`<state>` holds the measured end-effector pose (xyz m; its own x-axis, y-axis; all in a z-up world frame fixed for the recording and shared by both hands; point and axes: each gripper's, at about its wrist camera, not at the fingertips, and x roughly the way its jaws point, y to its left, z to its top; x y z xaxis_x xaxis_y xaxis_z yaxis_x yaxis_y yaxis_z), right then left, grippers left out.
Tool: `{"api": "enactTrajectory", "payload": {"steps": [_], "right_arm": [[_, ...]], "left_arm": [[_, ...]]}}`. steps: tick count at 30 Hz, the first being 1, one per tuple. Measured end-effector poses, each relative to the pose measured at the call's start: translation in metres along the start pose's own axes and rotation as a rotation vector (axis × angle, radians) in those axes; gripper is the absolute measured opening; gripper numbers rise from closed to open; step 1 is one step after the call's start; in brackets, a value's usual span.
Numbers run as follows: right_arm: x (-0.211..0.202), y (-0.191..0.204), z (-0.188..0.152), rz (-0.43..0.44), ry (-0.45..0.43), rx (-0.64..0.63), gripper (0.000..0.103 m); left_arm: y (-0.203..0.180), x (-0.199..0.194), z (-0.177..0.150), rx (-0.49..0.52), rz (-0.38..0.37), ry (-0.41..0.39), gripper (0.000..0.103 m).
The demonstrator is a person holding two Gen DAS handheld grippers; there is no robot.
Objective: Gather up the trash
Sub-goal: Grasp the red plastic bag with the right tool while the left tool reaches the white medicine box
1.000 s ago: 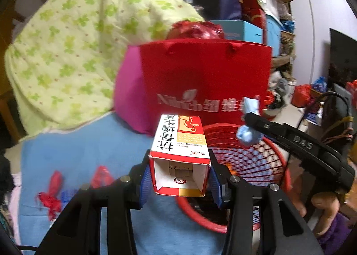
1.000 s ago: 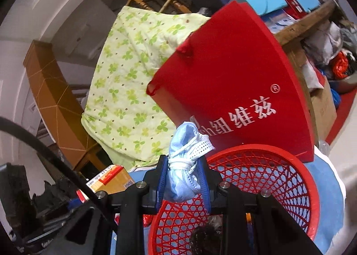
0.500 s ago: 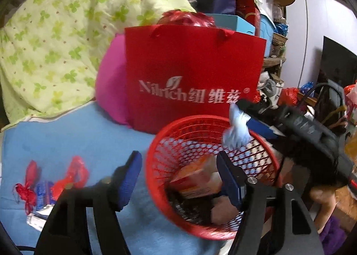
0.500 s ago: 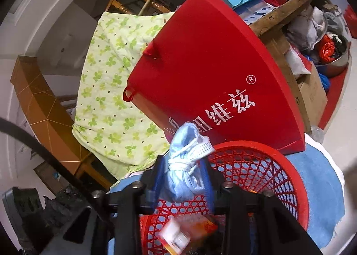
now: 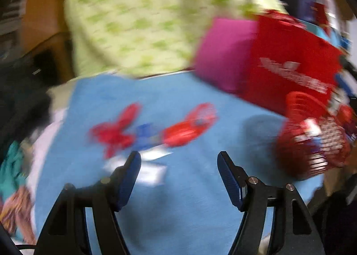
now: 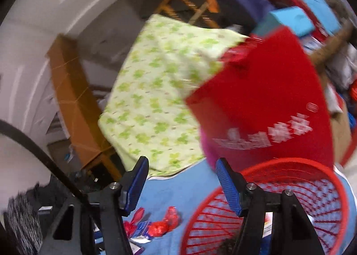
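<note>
Red and blue wrappers [image 5: 154,132] are seen on the blue cloth [image 5: 178,199], just past the fingertips of the left gripper [image 5: 179,163]. Its jaws are wide apart and nothing is held. The right gripper [image 6: 181,171] has just been opened and nothing is held. The red basket [image 6: 296,163] is seen by its right finger.

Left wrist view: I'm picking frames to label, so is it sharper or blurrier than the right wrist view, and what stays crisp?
Left wrist view: heavy motion smear, red wrappers and basket streaked; only the left hand-held gripper is crisp. Right wrist view: milder blur, bag lettering smeared, basket mesh readable.
</note>
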<state>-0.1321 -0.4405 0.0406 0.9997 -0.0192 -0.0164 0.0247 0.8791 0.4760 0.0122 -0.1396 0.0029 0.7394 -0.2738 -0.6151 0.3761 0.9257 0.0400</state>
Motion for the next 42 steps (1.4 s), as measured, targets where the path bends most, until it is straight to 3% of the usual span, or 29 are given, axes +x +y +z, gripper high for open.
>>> {"api": "enactTrajectory", "payload": {"steps": [5, 10, 16, 22, 27, 35, 39, 41, 42], "right_arm": [[0.035, 0.043, -0.024, 0.114, 0.114, -0.059, 0.067], [0.083, 0.069, -0.059, 0.182, 0.312, -0.066, 0.067], [0.141, 0.076, -0.112, 0.171, 0.554, -0.008, 0.067], [0.189, 0.053, -0.154, 0.131, 0.728, 0.193, 0.067], [0.226, 0.043, -0.171, 0.098, 0.778, 0.288, 0.067], [0.277, 0.027, -0.2, 0.0, 0.847, 0.389, 0.067], [0.296, 0.03, -0.208, -0.037, 0.858, 0.362, 0.065], [0.303, 0.034, -0.213, -0.048, 0.881, 0.335, 0.054], [0.306, 0.035, -0.215, -0.057, 0.895, 0.322, 0.041]], "left_arm": [[0.08, -0.007, -0.028, -0.114, 0.175, 0.022, 0.071], [0.119, -0.007, -0.046, -0.187, 0.228, 0.017, 0.072], [0.135, 0.013, -0.063, -0.229, 0.212, 0.049, 0.072], [0.138, 0.039, -0.065, -0.242, 0.141, 0.081, 0.072], [0.14, 0.068, -0.061, -0.289, 0.07, 0.11, 0.072], [0.133, 0.095, -0.049, -0.327, 0.02, 0.137, 0.072], [0.13, 0.107, -0.039, -0.349, 0.012, 0.168, 0.072], [0.129, 0.115, -0.034, -0.372, 0.006, 0.184, 0.072], [0.128, 0.118, -0.033, -0.38, 0.006, 0.19, 0.072]]}}
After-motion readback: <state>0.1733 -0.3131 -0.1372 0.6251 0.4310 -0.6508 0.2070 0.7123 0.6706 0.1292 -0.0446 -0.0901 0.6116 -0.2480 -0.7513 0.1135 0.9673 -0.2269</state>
